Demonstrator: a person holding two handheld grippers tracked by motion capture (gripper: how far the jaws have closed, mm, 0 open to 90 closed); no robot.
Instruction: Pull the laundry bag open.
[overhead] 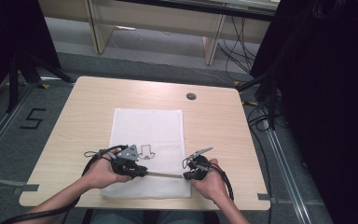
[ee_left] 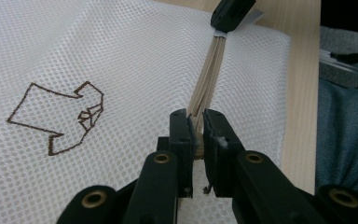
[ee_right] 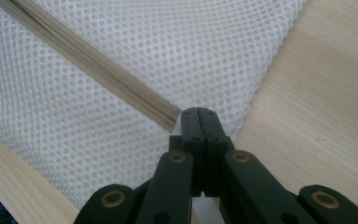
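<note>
Lying flat on the table (overhead: 74,112), the white mesh bag (overhead: 149,126) has its tan zipper (overhead: 165,175) stretched between both grippers. The left gripper (ee_left: 196,126) pinches the zipper's pull end; the right gripper (ee_right: 199,113) is clamped tight on the bag's far end.

Light wooden table (overhead: 84,126) under a flat white mesh bag (overhead: 149,126).

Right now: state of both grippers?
Left gripper: closed on the zipper pull of the white mesh bag.
Right gripper: shut, pinching the bag's edge at the zipper end.
</note>
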